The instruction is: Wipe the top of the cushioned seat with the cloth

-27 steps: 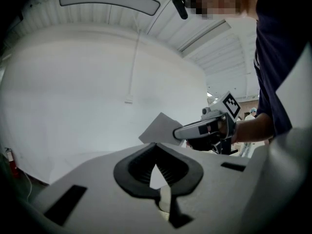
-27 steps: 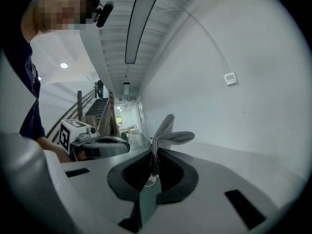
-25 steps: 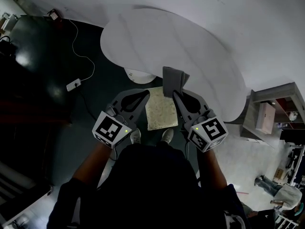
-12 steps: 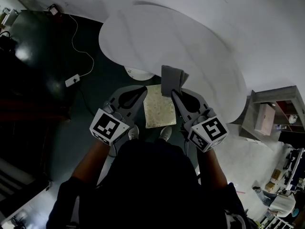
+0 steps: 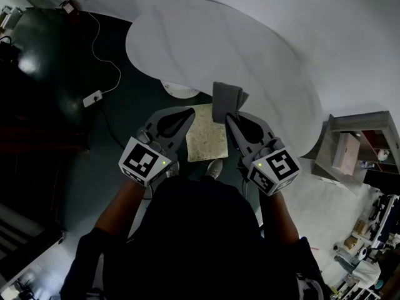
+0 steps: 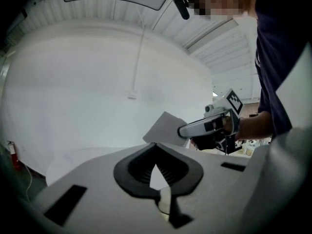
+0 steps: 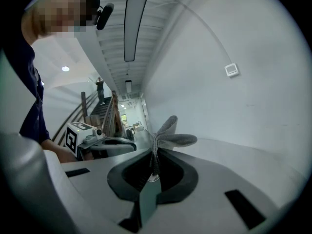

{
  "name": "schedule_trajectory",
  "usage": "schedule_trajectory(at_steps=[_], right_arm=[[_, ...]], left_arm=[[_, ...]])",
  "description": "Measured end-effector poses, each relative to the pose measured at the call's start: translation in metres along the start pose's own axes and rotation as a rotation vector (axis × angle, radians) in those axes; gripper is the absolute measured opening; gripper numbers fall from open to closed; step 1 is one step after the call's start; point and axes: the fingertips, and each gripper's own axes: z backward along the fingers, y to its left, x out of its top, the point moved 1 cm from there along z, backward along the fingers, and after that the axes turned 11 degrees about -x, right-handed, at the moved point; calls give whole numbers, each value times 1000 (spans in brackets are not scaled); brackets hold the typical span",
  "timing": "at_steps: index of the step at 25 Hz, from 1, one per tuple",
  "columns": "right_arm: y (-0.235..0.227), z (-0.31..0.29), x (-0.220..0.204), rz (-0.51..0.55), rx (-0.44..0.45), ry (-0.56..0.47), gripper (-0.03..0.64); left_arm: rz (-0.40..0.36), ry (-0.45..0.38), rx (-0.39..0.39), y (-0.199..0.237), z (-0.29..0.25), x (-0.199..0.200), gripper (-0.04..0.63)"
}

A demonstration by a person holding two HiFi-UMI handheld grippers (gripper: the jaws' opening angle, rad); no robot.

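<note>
The cushioned seat (image 5: 206,141) is a beige speckled square on the dark floor, between my two grippers in the head view. My right gripper (image 5: 229,116) is shut on a folded grey cloth (image 5: 225,101), which hangs over the seat's far right corner. The right gripper view shows the cloth (image 7: 171,135) pinched between the jaws of the right gripper (image 7: 155,152), its free folds sticking up. My left gripper (image 5: 189,114) hovers at the seat's left edge, shut on nothing. In the left gripper view, the left gripper (image 6: 155,145) has its tips together, with the cloth (image 6: 165,128) beyond.
A large white round table (image 5: 206,42) fills the space beyond the seat, with its white base (image 5: 181,92) close by. A power strip (image 5: 92,97) and cable lie on the floor at left. A shelf unit (image 5: 356,144) stands at right. A shoe (image 5: 214,167) touches the seat's near edge.
Hardly anything differs. The view has drifted a little, and both grippers keep their places beside the seat with the cloth still held.
</note>
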Motion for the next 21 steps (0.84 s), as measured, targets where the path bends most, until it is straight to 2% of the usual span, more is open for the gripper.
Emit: schedule_trajectory(at_steps=[21], right_arm=[[-8, 9, -8, -17, 8, 15, 32]], left_arm=[[0, 16, 1, -11, -9, -3, 8]])
